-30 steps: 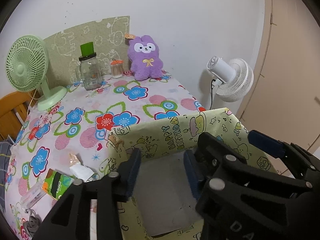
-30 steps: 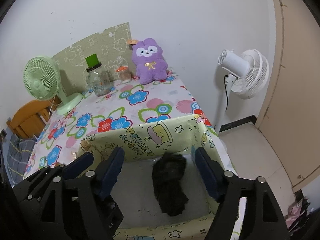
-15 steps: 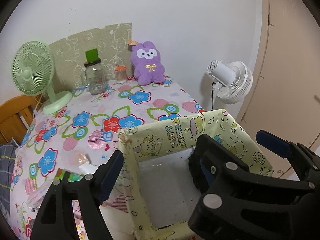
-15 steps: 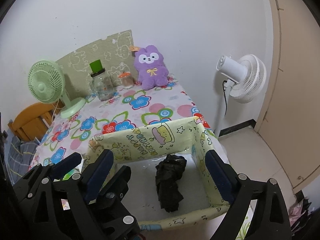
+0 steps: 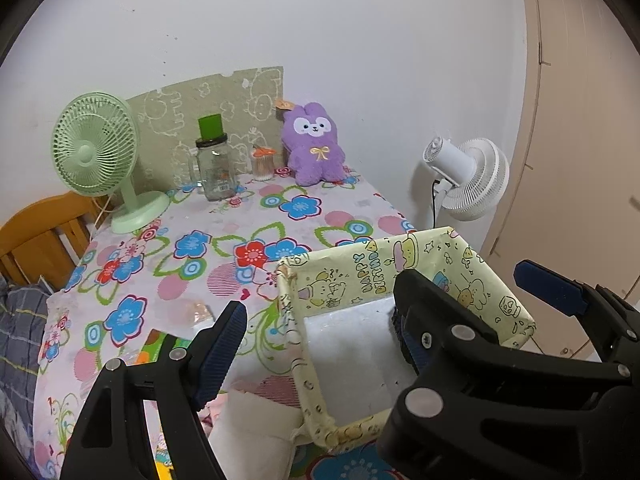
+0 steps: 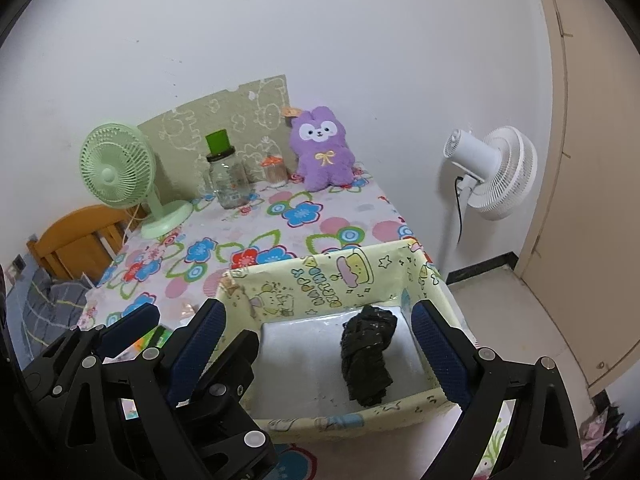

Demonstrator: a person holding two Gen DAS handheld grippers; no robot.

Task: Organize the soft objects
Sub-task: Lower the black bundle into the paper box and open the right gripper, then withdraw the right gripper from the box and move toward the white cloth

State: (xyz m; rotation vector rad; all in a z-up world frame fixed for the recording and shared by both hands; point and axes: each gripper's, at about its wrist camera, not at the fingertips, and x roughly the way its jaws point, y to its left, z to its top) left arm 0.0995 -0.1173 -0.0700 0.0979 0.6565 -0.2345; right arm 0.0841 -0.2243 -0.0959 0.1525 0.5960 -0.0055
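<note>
Both grippers, left (image 5: 320,334) and right (image 6: 318,340), have just spread wide, gripping nothing. Black bundle (image 6: 367,356) lies in the box (image 6: 320,280), lower centre. Bunny (image 6: 323,148) waits upper centre; reaching risks toppling the jar (image 6: 226,178).

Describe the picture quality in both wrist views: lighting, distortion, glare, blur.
Left wrist view: soft even indoor light, faint shadows; strong fisheye bend curves the door frame and blackens the corners; everything sharp, including the purple plush. Right wrist view: same bend and dark corners; slight sheen on the box floor beside the black bundle; no motion blur.
</note>
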